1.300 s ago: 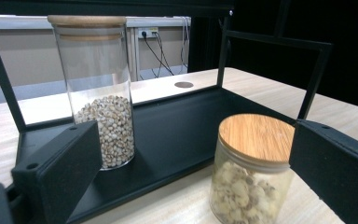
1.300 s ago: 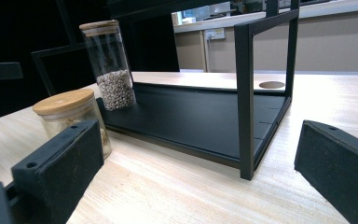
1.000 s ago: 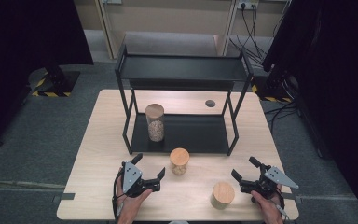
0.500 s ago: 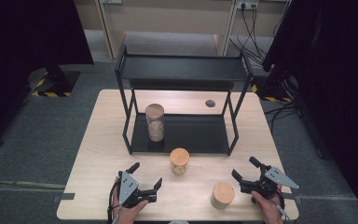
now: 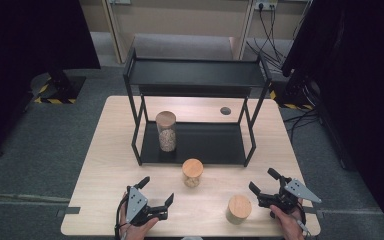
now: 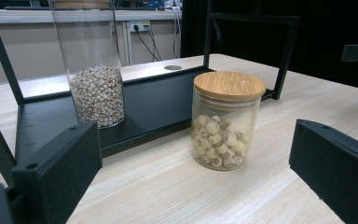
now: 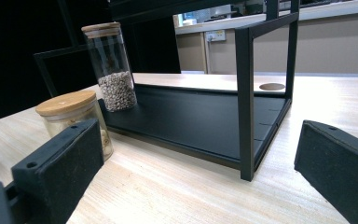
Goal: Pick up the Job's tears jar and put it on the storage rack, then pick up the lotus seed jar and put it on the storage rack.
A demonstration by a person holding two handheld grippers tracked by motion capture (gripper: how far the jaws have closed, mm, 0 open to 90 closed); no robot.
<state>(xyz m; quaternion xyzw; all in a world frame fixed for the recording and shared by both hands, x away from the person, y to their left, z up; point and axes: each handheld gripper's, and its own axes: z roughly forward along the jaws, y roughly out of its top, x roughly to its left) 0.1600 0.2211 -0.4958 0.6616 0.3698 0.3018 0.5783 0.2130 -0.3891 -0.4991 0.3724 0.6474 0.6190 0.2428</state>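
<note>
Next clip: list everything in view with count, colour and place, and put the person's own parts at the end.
Table: 1, light wood, centre, with a round hole near its far edge.
Shelf rack: 1, black metal, two tiers, on the far half of the table.
Tall jar: 1, clear glass, wooden lid, small pale grains, on the rack's lower tier at its left.
Short jar: 1, clear glass, wooden lid, pale round pieces, on the table just in front of the rack.
Second short jar: 1, wooden lid, near edge, beside the right gripper.
Wall sockets and cables: black, behind the table.
Left gripper: black, open, near left.
Right gripper: black, open, near right.
</note>
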